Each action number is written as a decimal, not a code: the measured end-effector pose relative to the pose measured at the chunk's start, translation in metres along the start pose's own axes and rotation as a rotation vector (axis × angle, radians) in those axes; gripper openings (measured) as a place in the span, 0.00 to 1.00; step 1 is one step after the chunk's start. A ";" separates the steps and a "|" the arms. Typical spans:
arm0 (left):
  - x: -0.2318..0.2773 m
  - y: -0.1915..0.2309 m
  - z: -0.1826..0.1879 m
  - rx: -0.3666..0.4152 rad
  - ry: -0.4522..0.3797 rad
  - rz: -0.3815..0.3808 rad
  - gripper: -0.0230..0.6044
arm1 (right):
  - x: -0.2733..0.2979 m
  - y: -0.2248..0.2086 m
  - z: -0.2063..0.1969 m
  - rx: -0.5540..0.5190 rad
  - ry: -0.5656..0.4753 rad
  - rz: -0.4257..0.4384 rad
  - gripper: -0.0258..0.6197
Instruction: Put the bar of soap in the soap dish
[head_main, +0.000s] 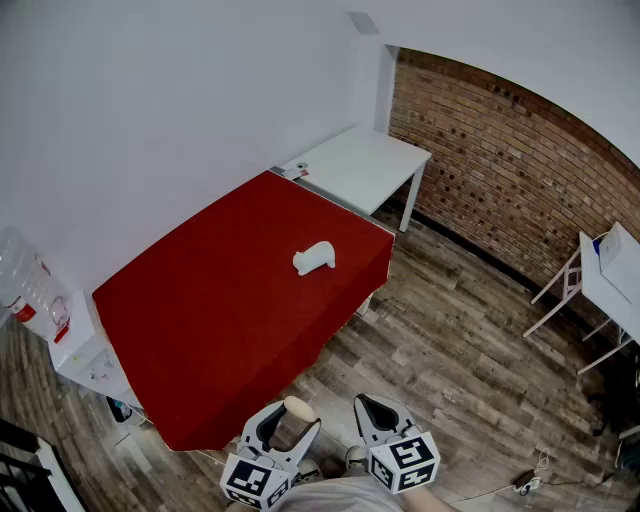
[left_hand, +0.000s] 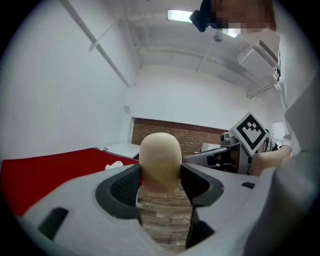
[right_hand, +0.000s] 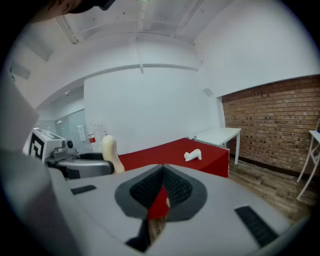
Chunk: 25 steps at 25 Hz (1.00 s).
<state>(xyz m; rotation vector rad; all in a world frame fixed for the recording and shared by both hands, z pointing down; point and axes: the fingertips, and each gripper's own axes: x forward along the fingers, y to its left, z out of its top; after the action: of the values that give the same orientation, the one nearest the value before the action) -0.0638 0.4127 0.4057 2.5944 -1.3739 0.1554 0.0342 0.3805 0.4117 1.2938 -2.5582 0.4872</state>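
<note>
A cream bar of soap (head_main: 297, 409) stands upright between the jaws of my left gripper (head_main: 289, 424), which is shut on it near my body, off the table's near corner. In the left gripper view the soap (left_hand: 160, 157) fills the gap of the left gripper (left_hand: 160, 179). The white soap dish (head_main: 314, 258) lies on the red table (head_main: 220, 320), far ahead of both grippers. It is also in the right gripper view as the soap dish (right_hand: 192, 155). My right gripper (head_main: 369, 406) is shut and holds nothing; its pads meet in the right gripper view (right_hand: 162, 171).
A white table (head_main: 362, 165) adjoins the red table's far end. A water dispenser (head_main: 40, 300) stands at the left by the wall. A brick wall (head_main: 500, 170) and another white table (head_main: 612, 272) are at the right, across wooden floor (head_main: 440, 370).
</note>
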 end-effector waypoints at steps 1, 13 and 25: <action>-0.002 0.004 -0.001 0.002 0.001 -0.002 0.45 | 0.002 0.003 0.000 -0.003 -0.005 -0.002 0.05; 0.020 0.047 -0.008 -0.011 0.026 -0.015 0.45 | 0.043 -0.017 0.011 0.009 -0.022 -0.043 0.05; 0.182 0.120 0.028 -0.031 0.011 0.053 0.45 | 0.154 -0.155 0.075 -0.030 -0.017 0.003 0.05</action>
<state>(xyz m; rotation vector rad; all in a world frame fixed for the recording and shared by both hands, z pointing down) -0.0604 0.1944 0.4279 2.5297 -1.4310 0.1548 0.0660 0.1518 0.4264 1.2890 -2.5717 0.4392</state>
